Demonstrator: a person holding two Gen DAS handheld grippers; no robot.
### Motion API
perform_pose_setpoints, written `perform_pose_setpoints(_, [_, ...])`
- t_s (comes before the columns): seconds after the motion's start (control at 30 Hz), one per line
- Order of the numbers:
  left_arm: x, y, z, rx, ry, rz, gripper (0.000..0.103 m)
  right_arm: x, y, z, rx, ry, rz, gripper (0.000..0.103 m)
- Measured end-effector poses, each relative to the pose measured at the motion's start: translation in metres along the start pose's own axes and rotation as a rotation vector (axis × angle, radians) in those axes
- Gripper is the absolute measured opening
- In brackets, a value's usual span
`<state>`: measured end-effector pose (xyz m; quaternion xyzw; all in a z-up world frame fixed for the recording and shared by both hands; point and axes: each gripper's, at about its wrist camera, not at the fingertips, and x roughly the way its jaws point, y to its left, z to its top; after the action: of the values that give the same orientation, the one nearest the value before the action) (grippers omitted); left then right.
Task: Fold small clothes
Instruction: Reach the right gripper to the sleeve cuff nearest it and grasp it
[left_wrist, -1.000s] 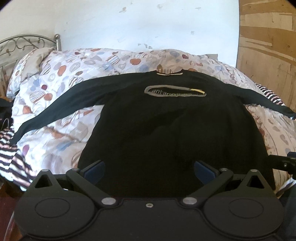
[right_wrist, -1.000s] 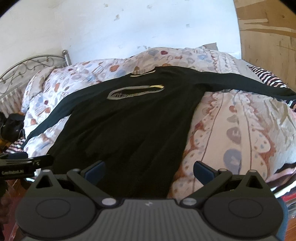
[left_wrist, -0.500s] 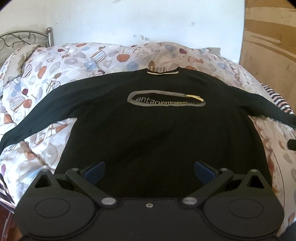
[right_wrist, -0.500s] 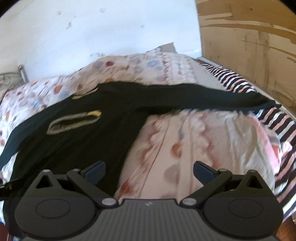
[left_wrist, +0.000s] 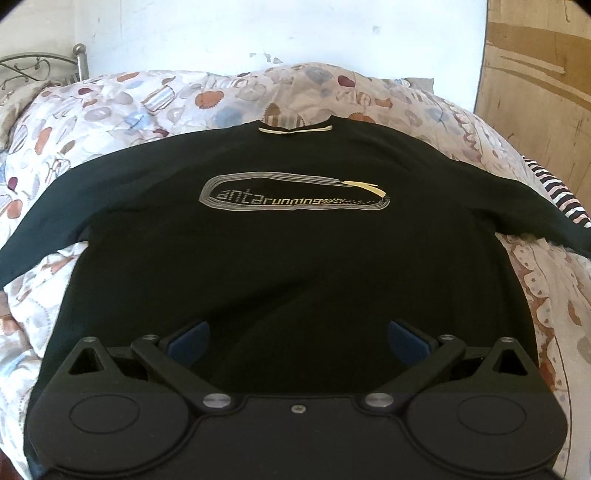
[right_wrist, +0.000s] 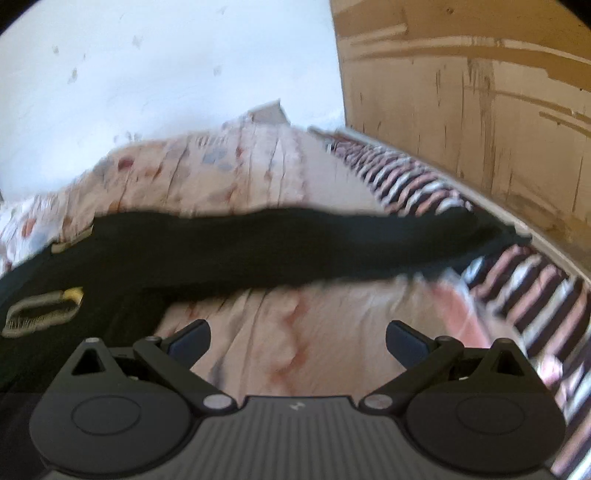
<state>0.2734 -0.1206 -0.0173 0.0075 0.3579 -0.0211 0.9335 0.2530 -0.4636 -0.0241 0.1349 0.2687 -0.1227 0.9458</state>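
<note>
The left gripper hovers with jaws spread wide and empty over the hem of the black long-sleeved shirt, which lies flat, front up, on the patterned quilt. The right gripper, equally spread and empty, faces quilt; the shirt's sleeve stretches toward 2 o'clock onto striped fabric.

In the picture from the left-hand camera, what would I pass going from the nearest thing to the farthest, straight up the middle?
left gripper with its jaws apart → black shirt's hem → oval logo → pale collar band → patterned quilt → white wall
</note>
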Motion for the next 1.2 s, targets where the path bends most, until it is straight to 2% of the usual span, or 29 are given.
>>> perform_pose_setpoints(0.17, [0.008,-0.007,0.002,-0.025,-0.009,-0.010,0.102,0.015,-0.062,0.011,0.137,-0.135,0.097,0.103])
perform_pose_setpoints(0.27, [0.013,-0.008,0.000,-0.039,0.004,-0.021,0.102,0.029,-0.100,0.020,0.220,-0.111,0.092,0.103])
perform_pose_setpoints(0.5, [0.017,-0.007,-0.003,-0.041,0.024,-0.015,0.102,0.070,-0.169,0.038,0.372,-0.067,-0.039,0.103])
perform_pose_setpoints(0.6, [0.015,-0.004,-0.002,-0.051,0.024,-0.012,0.102,0.088,-0.186,0.045,0.424,-0.045,-0.112,0.103])
perform_pose_setpoints(0.67, [0.013,-0.001,-0.001,-0.057,0.022,-0.009,0.102,0.100,-0.190,0.050,0.451,-0.031,-0.146,0.098])
perform_pose_setpoints(0.77, [0.010,0.004,0.000,-0.061,0.016,0.002,0.102,0.115,-0.200,0.053,0.508,-0.004,-0.194,0.086])
perform_pose_setpoints(0.83, [0.008,0.008,0.002,-0.067,0.011,0.012,0.102,0.125,-0.207,0.051,0.557,0.003,-0.225,0.071])
perform_pose_setpoints(0.97, [0.004,0.017,0.005,-0.081,0.000,0.025,0.102,0.134,-0.216,0.049,0.641,-0.019,-0.237,0.062])
perform_pose_setpoints(1.0, [0.002,0.019,0.005,-0.083,-0.002,0.026,0.102,0.135,-0.219,0.049,0.658,-0.029,-0.233,0.049])
perform_pose_setpoints(1.03, [0.001,0.021,0.006,-0.086,-0.005,0.029,0.102,0.136,-0.220,0.049,0.664,-0.032,-0.240,0.031])
perform_pose_setpoints(1.07, [0.000,0.023,0.006,-0.090,-0.007,0.032,0.102,0.136,-0.221,0.049,0.670,-0.027,-0.260,0.024])
perform_pose_setpoints(1.13, [-0.002,0.025,0.007,-0.097,-0.011,0.034,0.102,0.137,-0.223,0.049,0.683,-0.015,-0.283,0.014])
perform_pose_setpoints(1.2, [-0.004,0.028,0.008,-0.103,-0.016,0.033,0.102,0.134,-0.223,0.049,0.689,-0.030,-0.261,0.007])
